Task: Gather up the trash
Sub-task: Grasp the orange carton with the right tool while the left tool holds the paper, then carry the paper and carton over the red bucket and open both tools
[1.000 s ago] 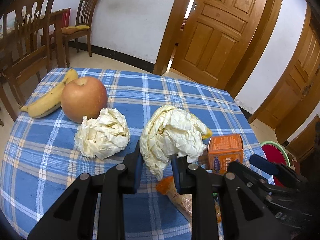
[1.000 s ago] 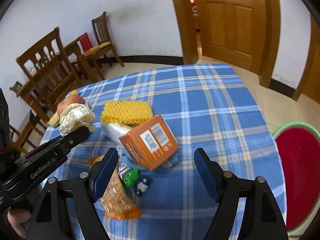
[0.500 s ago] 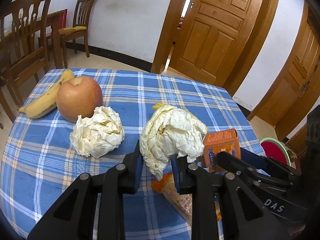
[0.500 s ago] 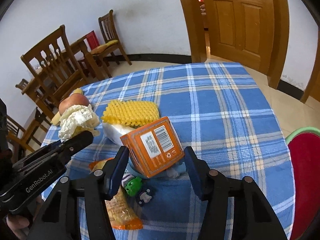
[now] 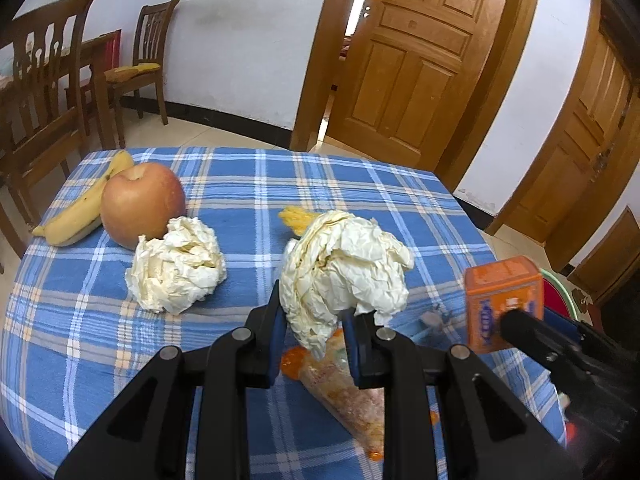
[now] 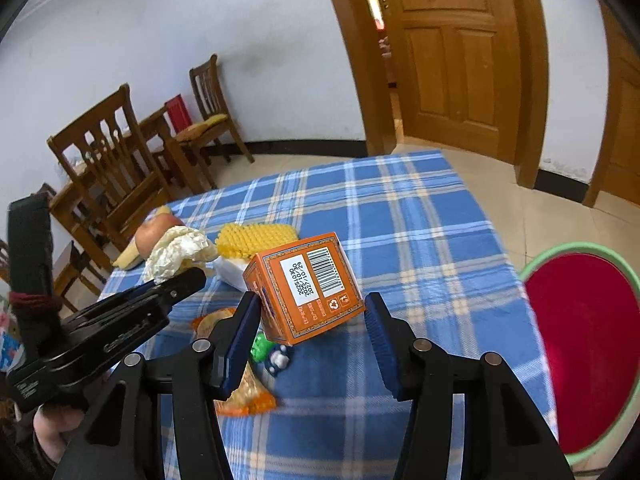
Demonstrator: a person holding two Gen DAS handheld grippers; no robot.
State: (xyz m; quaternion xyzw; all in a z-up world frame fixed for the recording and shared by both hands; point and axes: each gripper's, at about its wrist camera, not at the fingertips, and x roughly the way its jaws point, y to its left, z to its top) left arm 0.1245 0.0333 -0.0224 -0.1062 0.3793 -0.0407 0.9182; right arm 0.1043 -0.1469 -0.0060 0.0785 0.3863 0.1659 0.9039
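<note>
My left gripper (image 5: 314, 320) is shut on a crumpled ball of cream paper (image 5: 344, 272) and holds it above the blue checked tablecloth (image 5: 248, 184). A second crumpled paper ball (image 5: 176, 266) lies on the cloth to the left. My right gripper (image 6: 310, 320) is shut on an orange carton (image 6: 306, 286), lifted and tilted above the table; it also shows in the left wrist view (image 5: 502, 300). A red bin with a green rim (image 6: 580, 348) stands on the floor to the right of the table.
An apple (image 5: 142, 208) and a banana (image 5: 84, 210) lie at the far left. An orange snack wrapper (image 6: 240, 388), small toy figures (image 6: 272, 354), a yellow foam net (image 6: 256, 238) and a white packet lie mid-table. Wooden chairs (image 6: 116, 160) and doors (image 5: 416, 56) stand behind.
My right gripper closed on the orange carton and lifted it off the table. My left gripper, still holding the paper ball, rose slightly.
</note>
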